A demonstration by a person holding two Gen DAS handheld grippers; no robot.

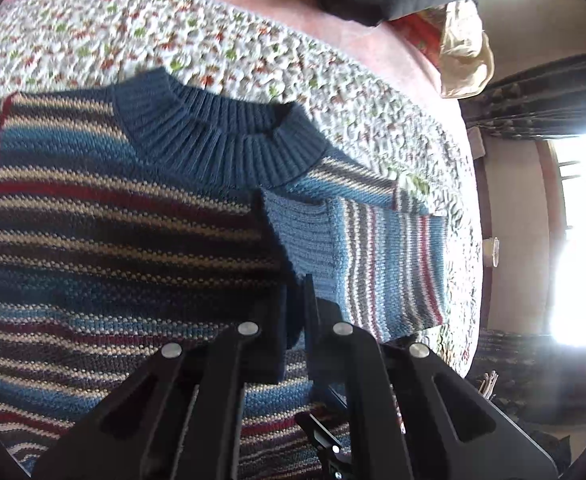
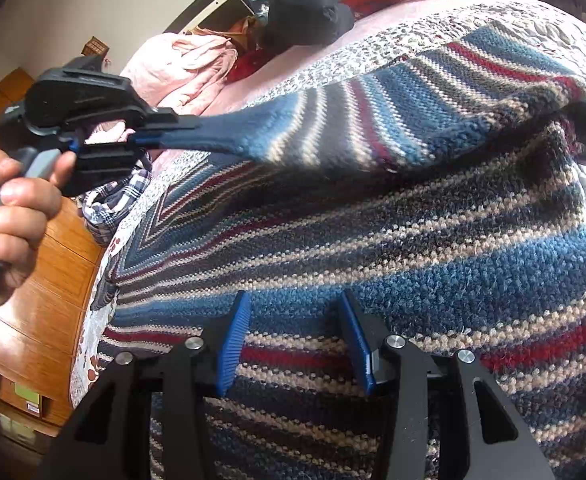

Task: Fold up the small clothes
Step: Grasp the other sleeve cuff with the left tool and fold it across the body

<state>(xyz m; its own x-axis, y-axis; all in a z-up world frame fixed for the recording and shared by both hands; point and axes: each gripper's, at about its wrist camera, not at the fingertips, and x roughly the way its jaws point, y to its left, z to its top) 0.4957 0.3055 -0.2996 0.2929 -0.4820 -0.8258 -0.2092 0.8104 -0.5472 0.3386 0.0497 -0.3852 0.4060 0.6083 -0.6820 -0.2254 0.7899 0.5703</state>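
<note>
Right wrist view, right gripper (image 2: pixel 293 344) fingers apart over striped sweater (image 2: pixel 413 240), left gripper (image 2: pixel 169 130) fingers clamped on its sleeve (image 2: pixel 313 128).

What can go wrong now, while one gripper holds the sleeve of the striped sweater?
1. The left gripper pinches only the sleeve end, which hangs stretched above the sweater; it may slip out mid-fold.
2. The right gripper hovers with open jaws over the body and pins nothing, so pulling the sleeve could drag the sweater across the quilt.
</note>
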